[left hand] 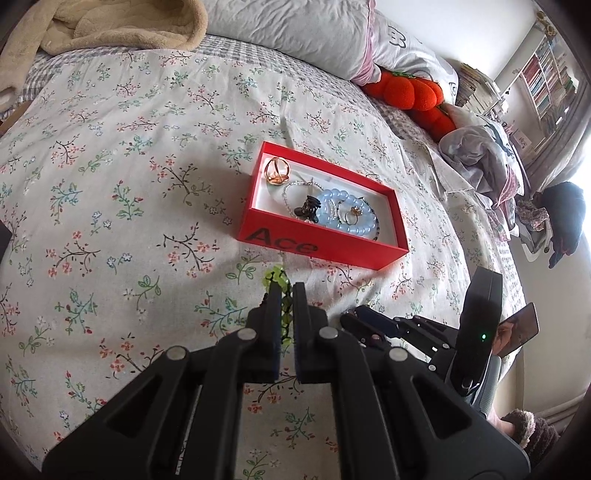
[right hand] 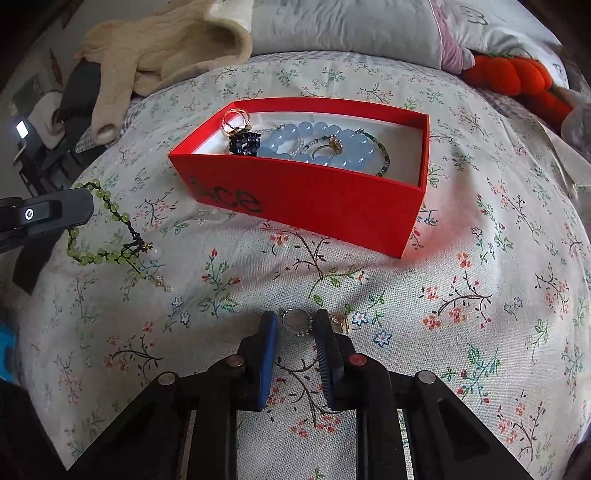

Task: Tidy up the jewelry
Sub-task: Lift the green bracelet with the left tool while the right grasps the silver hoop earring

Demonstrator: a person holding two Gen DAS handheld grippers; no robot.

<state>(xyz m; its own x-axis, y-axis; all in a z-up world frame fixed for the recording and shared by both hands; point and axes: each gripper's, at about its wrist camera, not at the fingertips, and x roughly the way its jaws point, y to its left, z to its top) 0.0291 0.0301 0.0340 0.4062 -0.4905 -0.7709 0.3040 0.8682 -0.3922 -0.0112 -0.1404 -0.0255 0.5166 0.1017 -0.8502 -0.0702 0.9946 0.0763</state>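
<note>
A red box (left hand: 314, 254) (right hand: 314, 195) sits on the floral bedspread. It holds a blue bead bracelet (left hand: 341, 218) (right hand: 314, 138), gold rings (left hand: 277, 170) (right hand: 236, 120), a dark clip (left hand: 308, 208) and thin chains. My left gripper (left hand: 286, 291) (right hand: 79, 210) is shut on a green bead bracelet (left hand: 275, 277) (right hand: 98, 254), which hangs from it just above the bed, near the box's front left. My right gripper (right hand: 295, 319) is open, its fingers either side of a silver ring (right hand: 294, 320) lying on the bed. A small gold piece (right hand: 341, 321) lies just right of it.
Pillows (left hand: 314, 33) and a beige blanket (left hand: 103, 26) lie at the head of the bed. An orange plush toy (left hand: 410, 90) and crumpled clothes (left hand: 480, 155) sit at the right. The right gripper's body (left hand: 443, 332) is beside my left one.
</note>
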